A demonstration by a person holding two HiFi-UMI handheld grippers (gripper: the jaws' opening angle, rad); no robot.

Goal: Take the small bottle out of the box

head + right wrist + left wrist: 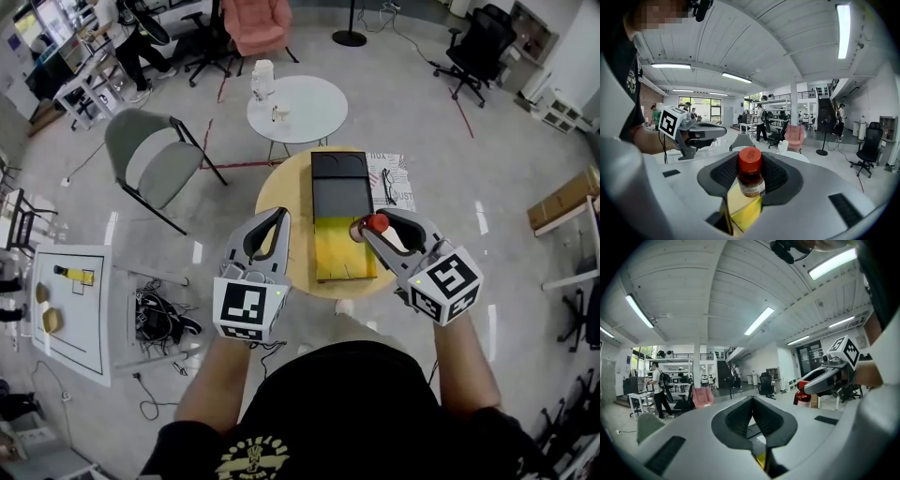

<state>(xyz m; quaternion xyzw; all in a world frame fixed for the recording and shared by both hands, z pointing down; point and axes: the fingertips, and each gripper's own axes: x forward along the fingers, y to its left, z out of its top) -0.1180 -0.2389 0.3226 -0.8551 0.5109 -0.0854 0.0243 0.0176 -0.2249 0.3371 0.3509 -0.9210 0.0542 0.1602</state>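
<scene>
Red-capped small bottle (pixel 750 180) clamped between right gripper (pixel 367 230) fingers (pixel 723 172); left gripper (pixel 752 401) fingers (pixel 738 420) seemingly together.

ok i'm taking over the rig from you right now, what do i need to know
Left tool: shut, empty, raised to the left of the box.
Right tool: shut on the small bottle, red cap up, held in the air over the box's right side.
Box: open, on the round table.
Done: bottle gripped and lifted out.
Left: carry it clear and set it down, probably on the bare table beside the box.
</scene>
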